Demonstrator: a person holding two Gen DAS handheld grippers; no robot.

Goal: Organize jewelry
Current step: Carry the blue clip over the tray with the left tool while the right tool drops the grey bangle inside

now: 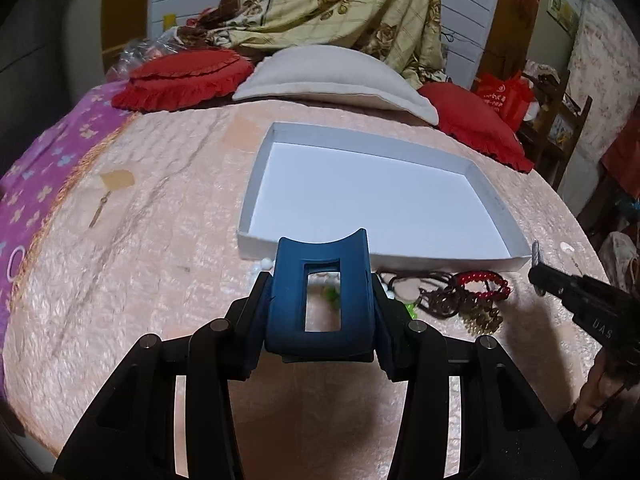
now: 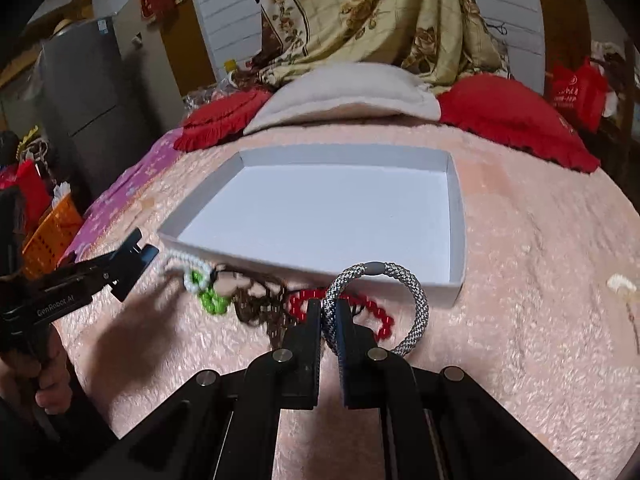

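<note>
Both pieces look lifted and ready for boxing: the left gripper point(image 1: 320, 300) grasps a blue clip point(image 1: 320, 296) at lower centre, the right gripper point(image 2: 329, 320) pinches a grey bracelet point(image 2: 400, 280), so next carry each over the empty white box point(image 2: 456, 216) and release.

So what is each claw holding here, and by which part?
Left claw: the blue hair clip, pinched across its two sides. Right claw: the grey woven bracelet, pinched on its left side, the rest of the loop free.
</note>
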